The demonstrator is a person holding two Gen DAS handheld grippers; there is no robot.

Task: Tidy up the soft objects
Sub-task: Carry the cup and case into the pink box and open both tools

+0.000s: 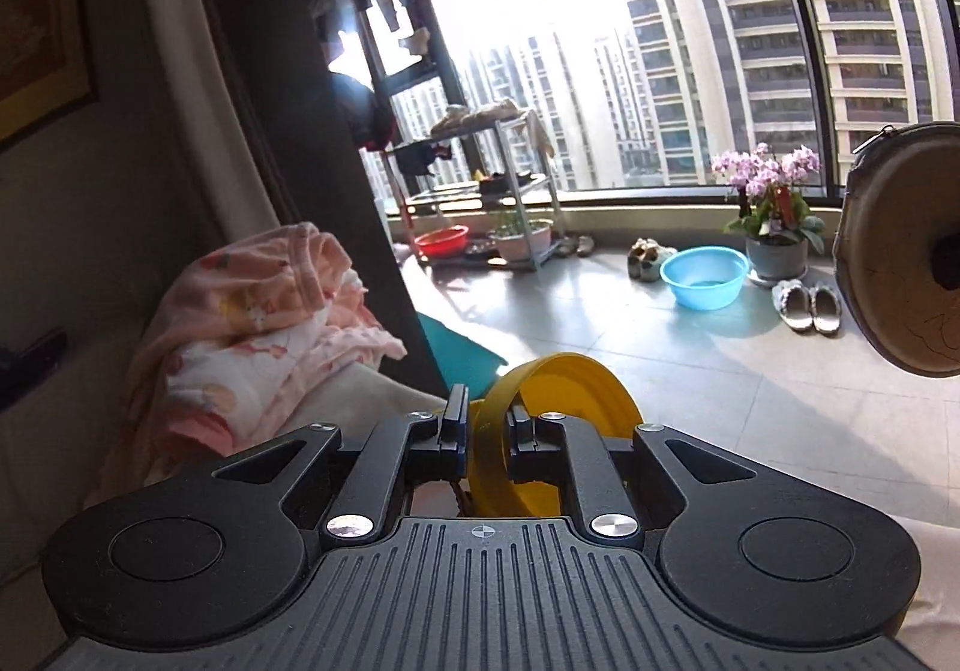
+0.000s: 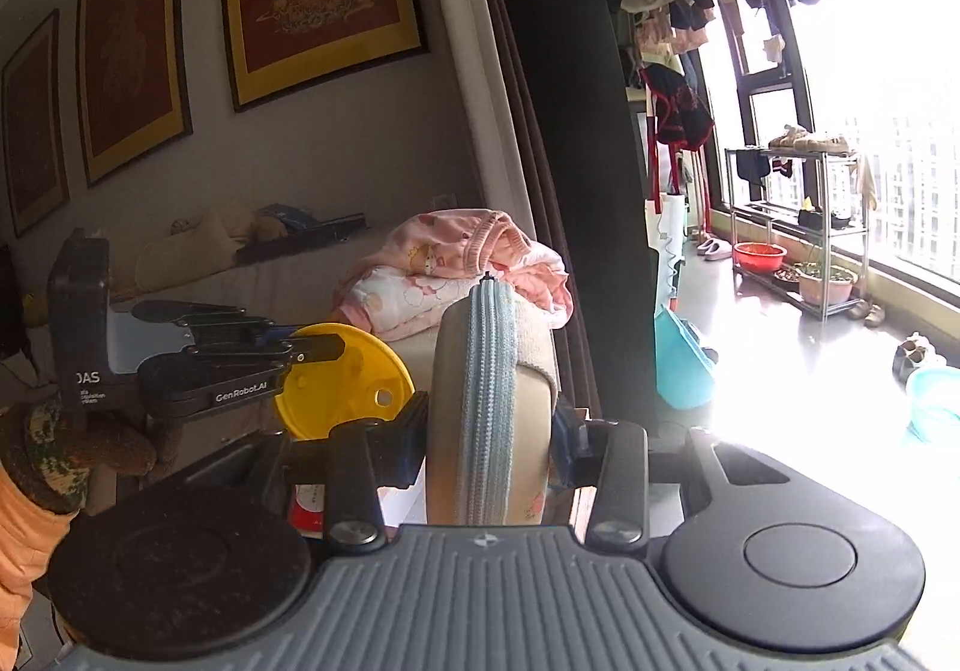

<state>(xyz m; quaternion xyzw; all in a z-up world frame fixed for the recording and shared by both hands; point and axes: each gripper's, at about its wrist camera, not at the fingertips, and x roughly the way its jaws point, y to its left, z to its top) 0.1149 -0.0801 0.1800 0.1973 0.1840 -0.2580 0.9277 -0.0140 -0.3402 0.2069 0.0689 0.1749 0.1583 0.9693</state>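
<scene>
- Yellow plastic forms the round, shallow lid, thin-rimmed with a small hole near its edge; the left tongs are pinched narrowly on that rim and carry it on edge in the air.
- No earlier view is given, so only the present grip can be told.
- Beige, smooth-sided and disc-shaped, the round zip pouch has a ribbed pale-blue zipper band running over its rim; the right tongs clamp its two flat faces at a middling width and hold it upright.
- From the left wrist view the same pouch hangs at the right edge, its flat face showing.
- Soft pink printed cloth, crumpled into a loose heap with cartoon figures on it, lies on the pale sofa by the dark curtain.
- A gloved hand in mottled knit grips the left tool's handle.
- Glossy floor tiles carry a blue plastic basin, grey slippers and a potted pink orchid.
</scene>
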